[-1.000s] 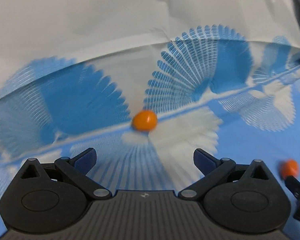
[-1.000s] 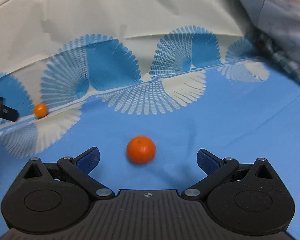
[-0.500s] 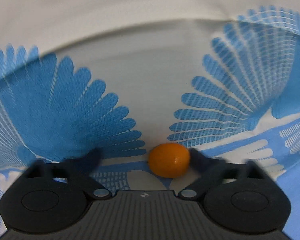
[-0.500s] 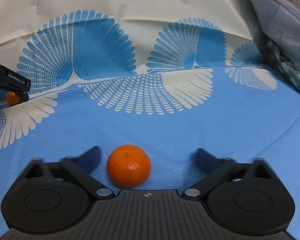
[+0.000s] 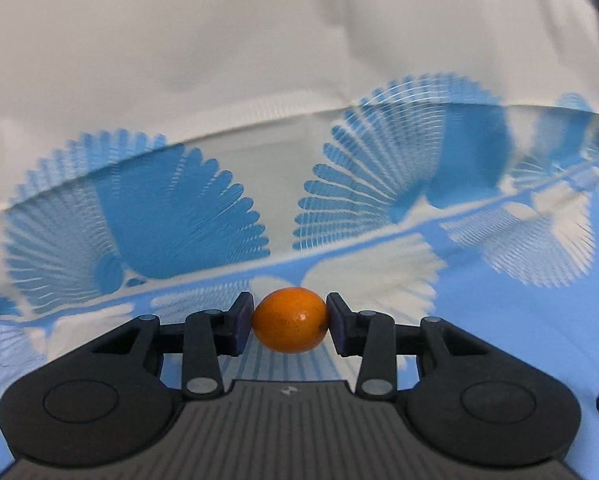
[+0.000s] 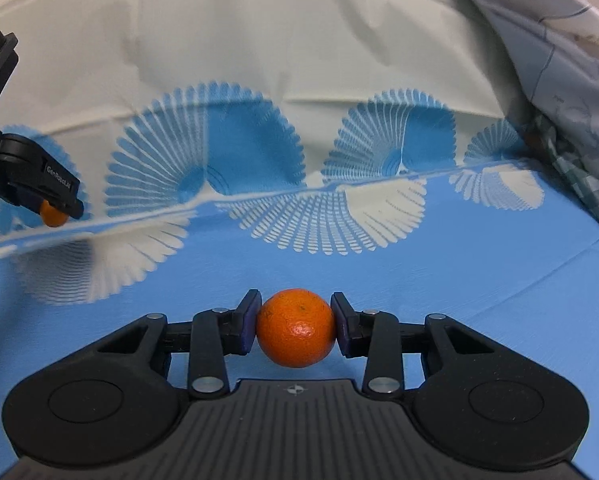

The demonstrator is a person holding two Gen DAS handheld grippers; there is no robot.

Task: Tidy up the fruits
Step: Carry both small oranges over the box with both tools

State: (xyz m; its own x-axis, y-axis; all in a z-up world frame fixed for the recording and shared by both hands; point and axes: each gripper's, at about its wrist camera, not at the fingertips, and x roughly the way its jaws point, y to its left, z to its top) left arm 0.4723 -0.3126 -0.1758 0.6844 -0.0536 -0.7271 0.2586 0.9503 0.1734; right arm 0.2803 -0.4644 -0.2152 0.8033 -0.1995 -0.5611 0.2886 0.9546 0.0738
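1. The left gripper (image 5: 289, 320) is clamped on a kumquat (image 5: 289, 319), a small oval orange fruit pinched at its two ends between the blue pads, lifted a little off the cloth.
2. From the right wrist view that same left gripper (image 6: 55, 210) shows at the far left edge, the kumquat (image 6: 52, 216) peeking out under its black finger.
3. The right gripper (image 6: 295, 326) is closed tight on a mandarin (image 6: 296, 328), rounder and bigger, held dead centre between the pads, with one pad pressing on each side.
4. Beneath both lies a blue tablecloth (image 6: 459, 272) with white and blue fan patterns covering the worktop.
5. At the far right, rumpled grey fabric (image 6: 559, 80) is bunched up.
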